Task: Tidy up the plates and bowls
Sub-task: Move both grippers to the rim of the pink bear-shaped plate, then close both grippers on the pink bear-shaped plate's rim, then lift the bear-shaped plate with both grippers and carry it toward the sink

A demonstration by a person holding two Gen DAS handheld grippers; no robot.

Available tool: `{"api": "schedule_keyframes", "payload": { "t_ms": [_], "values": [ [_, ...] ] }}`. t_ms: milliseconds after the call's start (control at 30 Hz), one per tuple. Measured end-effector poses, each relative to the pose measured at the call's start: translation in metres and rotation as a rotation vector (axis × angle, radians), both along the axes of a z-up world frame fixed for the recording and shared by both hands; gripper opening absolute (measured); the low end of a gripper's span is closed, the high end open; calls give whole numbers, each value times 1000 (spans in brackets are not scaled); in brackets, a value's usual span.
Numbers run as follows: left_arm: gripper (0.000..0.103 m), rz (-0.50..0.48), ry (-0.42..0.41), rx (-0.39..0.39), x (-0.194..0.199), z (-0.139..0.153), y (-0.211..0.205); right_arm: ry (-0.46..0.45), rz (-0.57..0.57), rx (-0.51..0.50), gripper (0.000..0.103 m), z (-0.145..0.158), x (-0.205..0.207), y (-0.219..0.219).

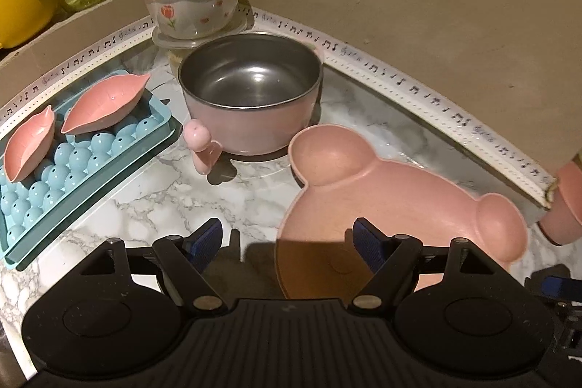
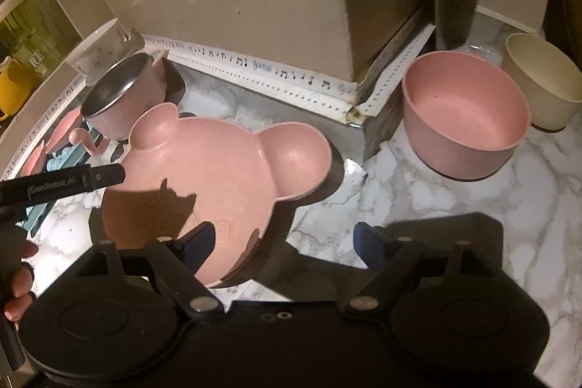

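Left gripper (image 1: 289, 242) spread wide, holding nothing, above near rim of pink bear-shaped plate (image 1: 382, 206), right gripper (image 2: 283, 242) likewise gaping empty beside it, steel-lined pink bowl (image 1: 251, 97) just beyond, pink round bowl (image 2: 465, 119) right, blue ice-ball tray (image 1: 83, 162) left.

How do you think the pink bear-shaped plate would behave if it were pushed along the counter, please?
The bear plate looks stiff and probably light, like moulded plastic. Its wide, shallow shape should slide on the smooth marble counter rather than tip, though it may spin if pushed at one ear.

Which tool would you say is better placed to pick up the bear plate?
Probably the left tool: open, its right finger already over the bear plate. The right tool, also open, straddles the plate's rim.
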State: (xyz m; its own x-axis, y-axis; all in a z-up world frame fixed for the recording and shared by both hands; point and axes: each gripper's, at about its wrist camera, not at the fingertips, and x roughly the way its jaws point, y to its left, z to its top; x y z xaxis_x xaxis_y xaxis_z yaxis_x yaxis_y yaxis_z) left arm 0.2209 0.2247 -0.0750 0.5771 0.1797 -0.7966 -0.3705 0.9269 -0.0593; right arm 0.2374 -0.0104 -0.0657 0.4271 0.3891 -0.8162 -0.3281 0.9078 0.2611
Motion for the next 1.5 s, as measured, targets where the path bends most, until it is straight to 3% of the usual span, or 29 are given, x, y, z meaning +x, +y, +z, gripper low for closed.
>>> {"api": "schedule_keyframes", "payload": {
  "t_ms": [133,233,467,533,600,667,767,933,1500],
  "values": [
    [78,-2,8,-3,7,-7,4,35,6,2,70,-8,5,4],
    [78,-11,3,4,11,-10,5,67,9,2,56,-14,8,7],
    [57,-15,13,-28,18,-17,4,114,5,24,40,-21,13,15],
    [49,-18,14,-40,18,-18,4,118,1,31,38,-21,13,16],
    [48,-17,21,-43,17,-18,4,120,-1,36,36,-20,14,16],
    [37,-8,24,-56,16,-18,5,124,-5,38,33,-20,15,16],
    [31,0,28,-84,15,-18,8,134,-6,50,19,-21,16,16],
    [21,-11,36,-85,10,-15,6,134,11,62,10,-20,15,16],
    [18,-73,39,-94,-44,13,-13,86,119,44,11,3,-10,-8]
  ]
}}
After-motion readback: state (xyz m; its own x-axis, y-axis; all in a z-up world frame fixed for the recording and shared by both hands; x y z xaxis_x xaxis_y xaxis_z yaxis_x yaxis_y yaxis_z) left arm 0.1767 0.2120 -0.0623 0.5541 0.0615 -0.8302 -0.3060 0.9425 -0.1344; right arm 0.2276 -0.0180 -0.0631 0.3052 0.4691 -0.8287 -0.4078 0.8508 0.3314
